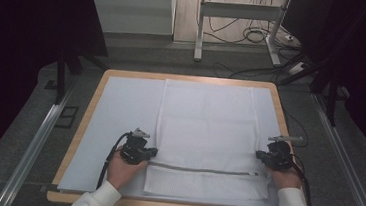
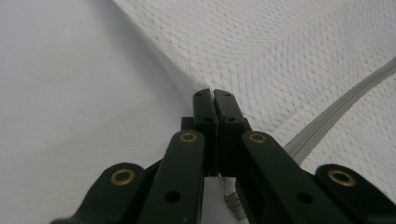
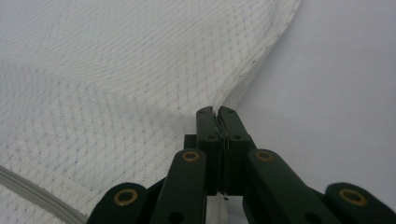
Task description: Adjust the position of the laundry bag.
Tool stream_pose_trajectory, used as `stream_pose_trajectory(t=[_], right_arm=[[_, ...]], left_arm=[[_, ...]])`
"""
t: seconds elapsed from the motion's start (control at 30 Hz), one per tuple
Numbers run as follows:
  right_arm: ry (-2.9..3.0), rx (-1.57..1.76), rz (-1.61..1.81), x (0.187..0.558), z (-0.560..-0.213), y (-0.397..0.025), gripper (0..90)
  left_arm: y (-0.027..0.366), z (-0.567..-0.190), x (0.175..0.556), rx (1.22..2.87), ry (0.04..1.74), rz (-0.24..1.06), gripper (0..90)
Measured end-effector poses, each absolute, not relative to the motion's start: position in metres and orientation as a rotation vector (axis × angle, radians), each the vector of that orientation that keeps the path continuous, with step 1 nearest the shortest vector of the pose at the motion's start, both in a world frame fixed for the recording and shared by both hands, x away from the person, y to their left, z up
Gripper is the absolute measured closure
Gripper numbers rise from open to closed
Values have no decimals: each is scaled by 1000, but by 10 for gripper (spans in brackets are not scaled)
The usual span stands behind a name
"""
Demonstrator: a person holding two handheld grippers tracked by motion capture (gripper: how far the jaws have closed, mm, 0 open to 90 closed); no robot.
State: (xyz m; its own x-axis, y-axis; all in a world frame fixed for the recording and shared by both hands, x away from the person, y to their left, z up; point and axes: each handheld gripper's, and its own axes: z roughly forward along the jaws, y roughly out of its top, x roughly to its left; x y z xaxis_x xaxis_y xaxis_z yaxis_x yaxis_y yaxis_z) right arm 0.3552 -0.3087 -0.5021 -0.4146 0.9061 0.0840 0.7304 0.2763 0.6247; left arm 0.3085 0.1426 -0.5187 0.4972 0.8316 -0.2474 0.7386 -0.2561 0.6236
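So the mesh laundry bag [image 1: 208,135] is lying flat on the pale mat [image 1: 113,127] that covers my wooden table [image 1: 278,96], sitting right of center and running from the far edge down almost to the near one. Its grey zipper [image 1: 200,169] runs straight across near the bottom, roughly from 8 o'clock to 4 o'clock of the bag.

I've got 2 grippers on it. My left gripper [image 2: 214,93] is clamped on the bag's left hem just above the zipper, about 8 o'clock on the bag, jaws pinched tight with the fabric edge squeezed between them. My right gripper [image 3: 215,111] does the same on the opposite hem at about 4 o'clock, jaws closed on a thin bit of mesh. In both gripper views the cloth tents up a little toward the tips, so it's a real grab, not just resting there.

Why grab both sides level with each other? My guess is it keeps the bag taut and square, so I can lift the near part and fold it toward 12 o'clock without it skewing.

Beyond the table at 12 o'clock there's a metal frame [image 1: 238,17] and loose cables [image 1: 257,36] on the floor.
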Motion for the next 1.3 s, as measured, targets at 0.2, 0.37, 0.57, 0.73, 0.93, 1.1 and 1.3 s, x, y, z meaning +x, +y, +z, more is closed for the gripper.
stream_pose_trajectory(t=[0.2, 0.37, 0.57, 0.73, 0.93, 1.1, 1.3], right_arm=[[2266, 1493, 885, 355, -503, -302, 873], [2278, 1479, 883, 356, -504, -294, 873], [2282, 1471, 910, 355, -503, -288, 873], [2294, 1454, 907, 355, -505, -279, 873], [2304, 1448, 922, 355, -505, -271, 873], [2315, 1434, 937, 355, -506, -261, 873], [2332, 1420, 968, 354, -507, -251, 873]], left_arm=[[151, -520, 307, 2042, 1299, 172, 900], [159, -520, 306, 2032, 1311, 178, 900], [167, -521, 305, 2028, 1323, 177, 900], [173, -522, 302, 2025, 1335, 182, 900], [184, -525, 300, 2018, 1352, 185, 900], [192, -525, 298, 2012, 1366, 202, 900], [203, -527, 296, 2007, 1388, 199, 900]])
